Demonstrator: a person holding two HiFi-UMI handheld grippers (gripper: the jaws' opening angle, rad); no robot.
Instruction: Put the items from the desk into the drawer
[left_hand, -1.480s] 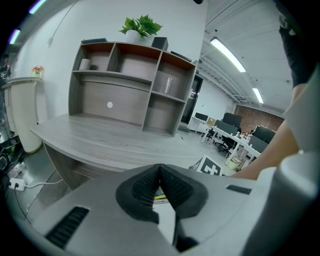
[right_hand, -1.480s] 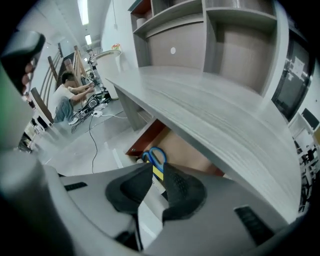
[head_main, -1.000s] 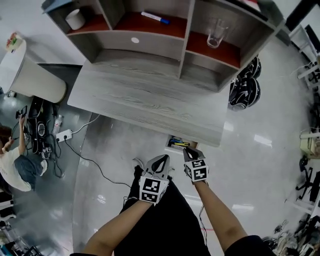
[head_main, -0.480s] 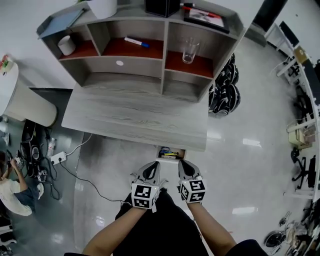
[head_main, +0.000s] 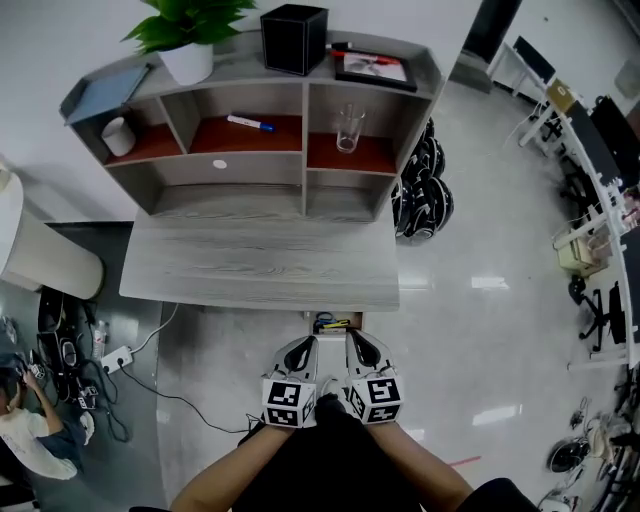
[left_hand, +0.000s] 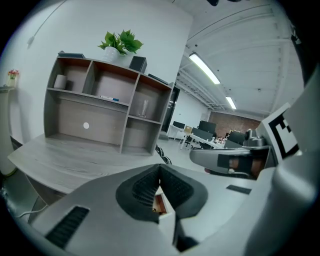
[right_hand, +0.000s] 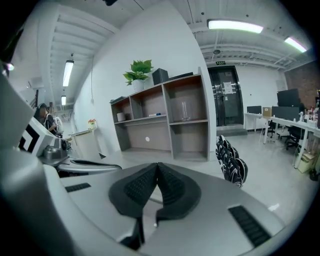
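Observation:
The grey wooden desk (head_main: 260, 265) carries a hutch of shelves. Under its front edge the drawer (head_main: 335, 322) stands a little open, with small coloured items inside. My left gripper (head_main: 302, 347) and right gripper (head_main: 357, 343) hang side by side just in front of the drawer, above my lap. Both are shut with nothing between the pads. The left gripper view shows its jaws (left_hand: 160, 172) closed, with the desk (left_hand: 65, 155) beyond. In the right gripper view the jaws (right_hand: 158, 169) are closed too. A marker (head_main: 250, 124), a glass (head_main: 347, 128) and a white cup (head_main: 118, 135) stand on the shelves.
On top of the hutch are a potted plant (head_main: 190, 35), a black box (head_main: 293, 38), a framed tray (head_main: 375, 66) and a notebook (head_main: 105, 92). Black helmets (head_main: 420, 190) lie on the floor to the right; cables (head_main: 120, 360) and a white bin (head_main: 45, 260) are on the left.
Both grippers have risen and drawn back from the drawer, coming closer together. The head view has pulled back, and the top of the hutch is now in sight.

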